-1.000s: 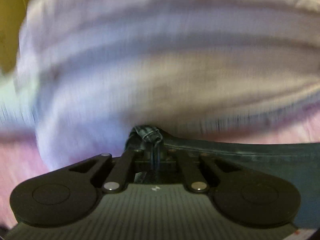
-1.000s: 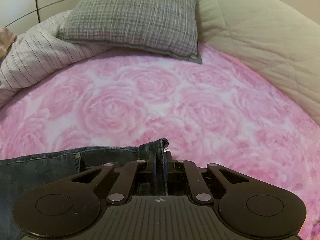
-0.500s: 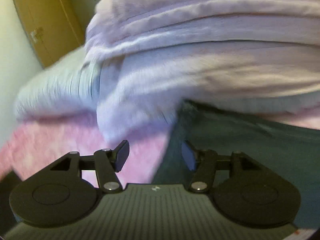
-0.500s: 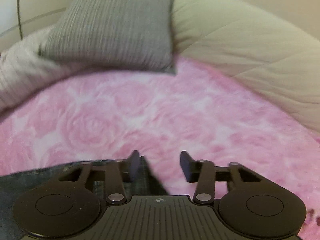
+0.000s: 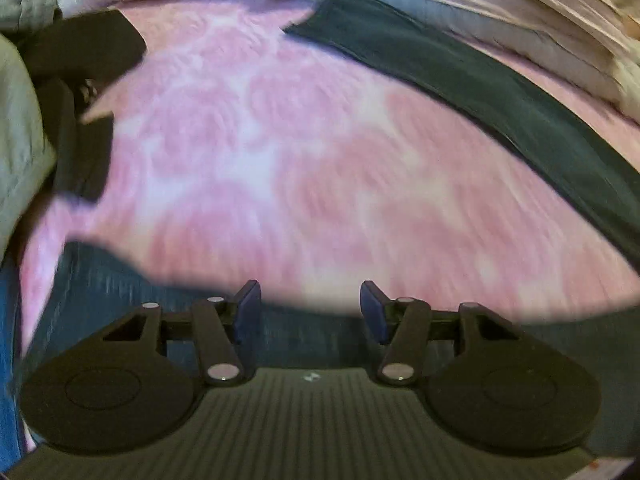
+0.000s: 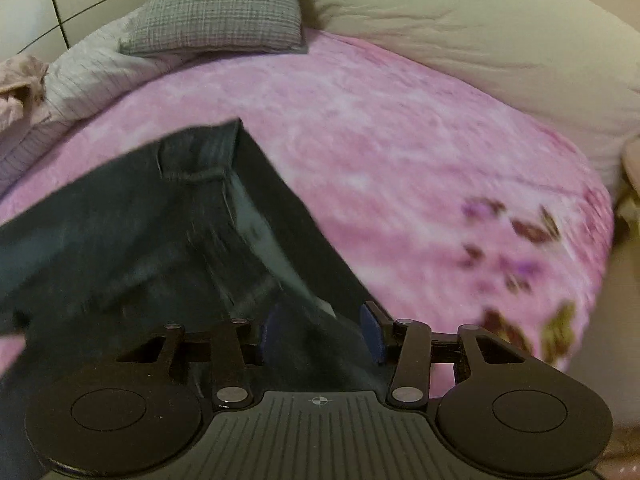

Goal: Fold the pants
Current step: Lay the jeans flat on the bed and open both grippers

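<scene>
Dark blue jeans lie on a pink rose-patterned blanket (image 5: 280,140). In the left wrist view one band of the jeans (image 5: 500,96) runs from the top middle down to the right edge, and another part (image 5: 132,292) lies under the left gripper (image 5: 310,308). Its jaws stand apart and are closing slightly, with only blanket and the denim edge seen beneath them. In the right wrist view the jeans (image 6: 160,220) spread to the left, waistband corner (image 6: 204,152) at the far end. The right gripper (image 6: 320,330) hangs open over the denim, pads not touching it.
A grey checked pillow (image 6: 224,4), a beige comforter (image 6: 460,32) and striped white bedding (image 6: 88,76) ring the far side of the blanket. Bunched white bedding (image 5: 520,20) lies behind the jeans. A grey sleeve (image 5: 20,140) and a black object (image 5: 80,52) sit at the left edge.
Both grippers were shut on the jeans' edge a second ago; both have opened, let go and swung back over the bed. The jeans now lie flat on the blanket.
</scene>
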`<action>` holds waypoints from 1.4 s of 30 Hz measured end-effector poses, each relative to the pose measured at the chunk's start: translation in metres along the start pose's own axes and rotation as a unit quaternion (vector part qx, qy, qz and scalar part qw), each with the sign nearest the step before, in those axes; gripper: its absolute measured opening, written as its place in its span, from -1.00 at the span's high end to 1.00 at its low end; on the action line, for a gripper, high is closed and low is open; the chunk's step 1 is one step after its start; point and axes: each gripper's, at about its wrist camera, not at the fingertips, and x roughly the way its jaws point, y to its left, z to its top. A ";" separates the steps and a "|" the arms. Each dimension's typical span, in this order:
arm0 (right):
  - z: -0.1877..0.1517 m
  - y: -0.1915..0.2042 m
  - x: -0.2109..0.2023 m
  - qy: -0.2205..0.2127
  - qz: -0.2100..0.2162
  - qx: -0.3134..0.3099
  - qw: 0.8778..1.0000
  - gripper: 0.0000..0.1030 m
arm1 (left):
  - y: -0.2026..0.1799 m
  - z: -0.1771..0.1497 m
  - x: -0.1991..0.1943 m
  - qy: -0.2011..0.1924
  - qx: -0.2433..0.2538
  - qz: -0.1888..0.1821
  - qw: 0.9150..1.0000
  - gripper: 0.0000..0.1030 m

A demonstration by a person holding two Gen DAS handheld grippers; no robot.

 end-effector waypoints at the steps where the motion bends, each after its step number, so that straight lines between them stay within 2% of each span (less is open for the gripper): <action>1: -0.008 -0.001 0.001 0.010 -0.008 -0.011 1.000 0.18 | 0.000 -0.010 -0.005 0.004 0.012 0.000 1.000 0.02; 3: -0.021 0.001 -0.001 0.026 -0.039 -0.027 0.999 0.18 | 0.007 -0.031 -0.021 0.013 0.028 0.003 1.000 0.02; 6: -0.034 -0.002 -0.022 0.009 -0.026 0.009 1.000 0.18 | 0.033 -0.056 -0.040 0.017 0.005 0.022 1.000 0.01; 10: -0.043 -0.001 -0.024 0.029 -0.019 0.019 0.999 0.18 | 0.075 -0.075 -0.050 0.011 -0.061 0.066 0.996 -0.07; 12: -0.051 -0.004 -0.024 0.033 -0.012 0.027 0.999 0.18 | 0.090 -0.081 -0.052 -0.012 -0.071 0.088 0.993 -0.06; 14: -0.056 -0.002 -0.027 0.020 -0.006 0.024 0.999 0.18 | 0.095 -0.081 -0.051 -0.039 -0.054 0.104 0.992 -0.05; 16: -0.057 0.009 -0.030 -0.008 0.008 -0.009 1.000 0.18 | 0.093 -0.078 -0.049 -0.063 -0.035 0.097 0.993 -0.05; 18: -0.059 0.028 -0.028 -0.018 0.042 -0.075 0.996 0.18 | 0.086 -0.070 -0.037 -0.084 0.004 0.091 0.992 -0.07; 20: -0.068 0.050 -0.022 -0.019 0.072 -0.150 0.986 0.18 | 0.083 -0.073 -0.010 -0.071 0.068 0.123 0.988 -0.09; 21: -0.075 0.057 -0.014 -0.011 0.080 -0.181 0.980 0.18 | 0.089 -0.078 0.002 -0.076 0.099 0.142 0.982 -0.35; 22: -0.082 0.061 -0.004 0.008 0.074 -0.206 0.976 0.17 | 0.097 -0.076 0.003 -0.091 0.095 0.152 0.980 -0.41; 23: -0.088 0.061 0.008 0.026 0.061 -0.225 0.972 0.16 | 0.104 -0.071 0.002 -0.089 0.079 0.173 0.978 -0.28; 24: -0.089 0.054 0.008 0.009 0.072 -0.215 0.974 0.15 | 0.112 -0.065 -0.004 -0.088 0.052 0.199 0.975 0.07; 25: -0.085 0.047 0.008 0.009 0.074 -0.195 0.978 0.15 | 0.120 -0.061 -0.014 -0.093 0.026 0.206 0.974 0.16; 27: -0.078 0.035 0.002 0.014 0.066 -0.165 0.984 0.15 | 0.131 -0.065 -0.045 -0.109 -0.029 0.200 0.973 0.17; 29: -0.079 0.031 -0.014 -0.004 0.080 -0.173 0.982 0.15 | 0.126 -0.078 -0.069 -0.110 -0.055 0.168 0.978 0.17; 31: -0.087 0.027 -0.026 -0.013 0.105 -0.189 0.976 0.15 | 0.102 -0.098 -0.089 -0.125 -0.042 0.123 0.983 0.15; 33: -0.105 0.029 -0.028 -0.002 0.116 -0.207 0.971 0.15 | 0.075 -0.112 -0.084 -0.127 -0.010 0.096 0.987 0.04; 34: -0.114 0.029 -0.023 0.006 0.109 -0.219 0.970 0.13 | 0.065 -0.117 -0.074 -0.118 0.003 0.095 0.989 0.04; 35: -0.121 0.028 -0.021 -0.002 0.107 -0.224 0.969 0.11 | 0.059 -0.121 -0.057 -0.084 0.009 0.104 0.991 0.05; 36: -0.124 0.027 -0.022 -0.014 0.109 -0.225 0.968 0.10 | 0.057 -0.126 -0.035 -0.028 0.014 0.116 0.993 0.02; 38: -0.119 0.027 -0.025 0.004 0.109 -0.221 0.969 0.10 | 0.062 -0.137 -0.037 -0.051 -0.017 0.123 0.991 -0.06; 40: -0.111 0.022 -0.035 0.032 0.118 -0.214 0.969 0.10 | 0.068 -0.139 -0.054 -0.039 -0.075 0.123 0.989 0.01; 41: -0.108 0.017 -0.043 0.038 0.126 -0.214 0.968 0.10 | 0.067 -0.142 -0.067 -0.039 -0.082 0.119 0.989 0.09; 42: -0.109 0.011 -0.055 0.037 0.134 -0.214 0.967 0.10 | 0.063 -0.147 -0.083 -0.040 -0.074 0.119 0.989 0.07</action>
